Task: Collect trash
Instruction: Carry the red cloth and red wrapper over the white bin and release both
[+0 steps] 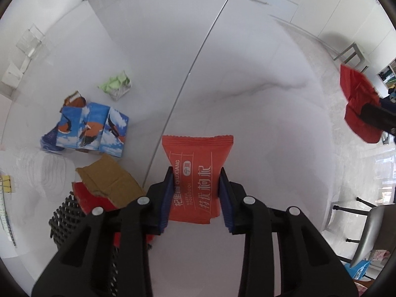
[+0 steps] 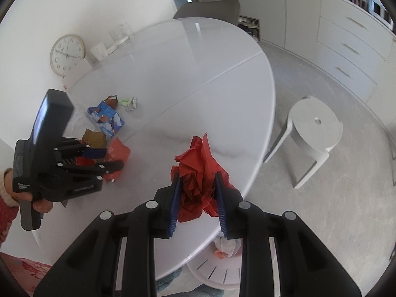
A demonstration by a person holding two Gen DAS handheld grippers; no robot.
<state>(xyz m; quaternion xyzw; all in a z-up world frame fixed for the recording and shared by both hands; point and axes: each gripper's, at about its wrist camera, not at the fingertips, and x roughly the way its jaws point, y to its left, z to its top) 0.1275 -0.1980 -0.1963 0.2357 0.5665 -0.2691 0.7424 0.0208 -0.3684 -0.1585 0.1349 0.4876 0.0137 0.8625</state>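
My left gripper is shut on an orange-red snack wrapper with white Chinese print and holds it above the white table. My right gripper is shut on a crumpled red paper, held over the table's near edge. The red paper also shows at the right of the left wrist view. The left gripper with the wrapper shows at the left of the right wrist view. A black mesh basket sits low left, holding red and brown cardboard scraps.
A blue bird-print carton, a crumpled green paper and clear plastic lie on the table. A clock and glasses stand at the far side. A white stool and a white bin with trash are on the floor.
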